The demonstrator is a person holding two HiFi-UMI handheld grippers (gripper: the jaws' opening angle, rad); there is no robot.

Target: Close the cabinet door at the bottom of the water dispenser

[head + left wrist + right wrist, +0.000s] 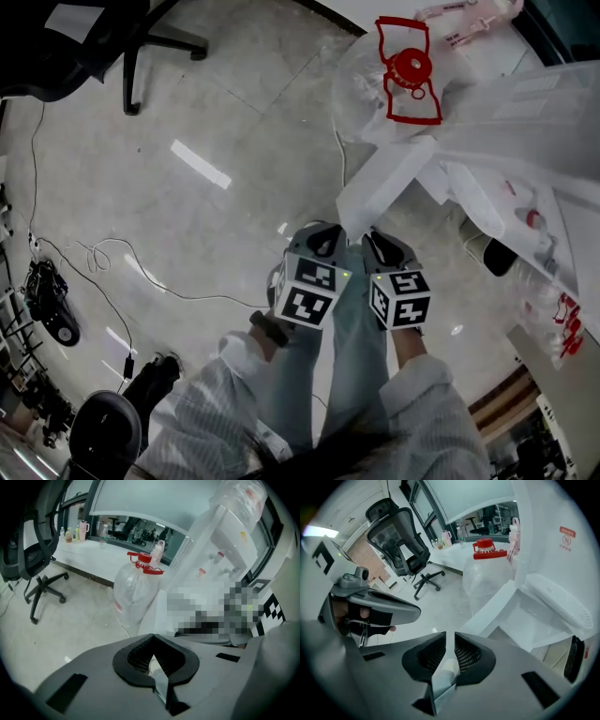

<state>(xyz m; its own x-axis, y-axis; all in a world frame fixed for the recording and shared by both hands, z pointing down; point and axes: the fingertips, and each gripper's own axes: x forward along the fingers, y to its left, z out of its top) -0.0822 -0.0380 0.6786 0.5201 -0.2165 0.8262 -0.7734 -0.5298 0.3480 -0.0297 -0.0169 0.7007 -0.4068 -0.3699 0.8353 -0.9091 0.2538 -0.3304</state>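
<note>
The white water dispenser (pixel 525 131) stands at the right, partly under clear plastic. Its bottom cabinet door (pixel 384 183) hangs open, swung out over the floor; it also shows in the left gripper view (pixel 157 611) and in the right gripper view (pixel 497 606). My left gripper (pixel 323 236) and right gripper (pixel 380 246) hang side by side just short of the door's near edge, pointing steeply down. Both are shut with nothing between the pads. The left gripper (pixel 152 637) faces the door's outer side. Before the right gripper (pixel 450 634) lies the open cabinet.
A big clear water bottle with a red cap (pixel 398 75) stands on the floor beside the door. A black office chair (pixel 122 37) is at the far left, with cables (pixel 103 258) across the floor. My legs in jeans (pixel 347 347) are below the grippers.
</note>
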